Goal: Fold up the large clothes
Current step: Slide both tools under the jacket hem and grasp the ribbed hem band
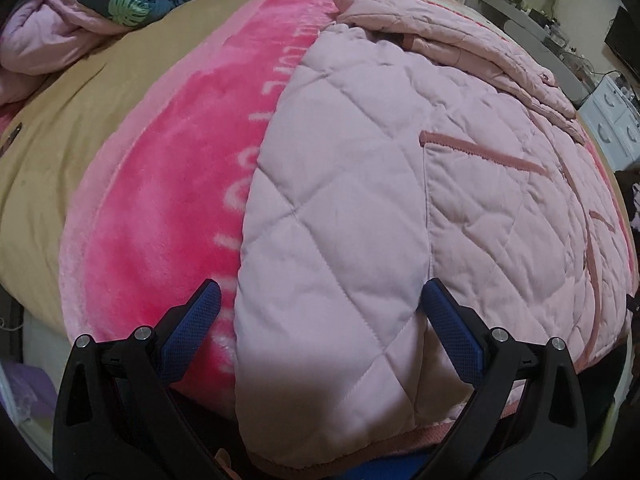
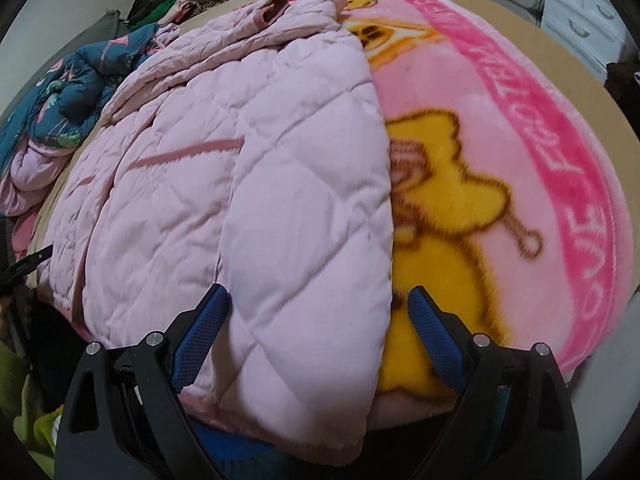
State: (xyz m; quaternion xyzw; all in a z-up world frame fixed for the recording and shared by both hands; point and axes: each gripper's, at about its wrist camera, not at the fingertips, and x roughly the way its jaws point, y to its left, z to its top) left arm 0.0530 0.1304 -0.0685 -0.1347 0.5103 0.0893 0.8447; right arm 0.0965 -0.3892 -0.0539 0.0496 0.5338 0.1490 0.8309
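A pale pink quilted jacket point(image 1: 360, 184) lies flat on a pink plush blanket point(image 1: 168, 184) on the bed, sides folded in, a sleeve folded across its far end. My left gripper point(image 1: 320, 300) is open, its blue fingers straddling the jacket's near left hem corner. The jacket also shows in the right wrist view point(image 2: 248, 184), with its right folded edge running down the middle. My right gripper point(image 2: 318, 304) is open, its fingers straddling the near right hem corner, over the blanket's point(image 2: 500, 140) yellow cartoon print.
A tan sheet point(image 1: 60, 128) covers the bed beyond the blanket. A heap of bedding and clothes point(image 1: 100, 4) lies at the far left, also in the right wrist view point(image 2: 64, 92). White drawers point(image 1: 612, 120) and a cluttered shelf stand to the right.
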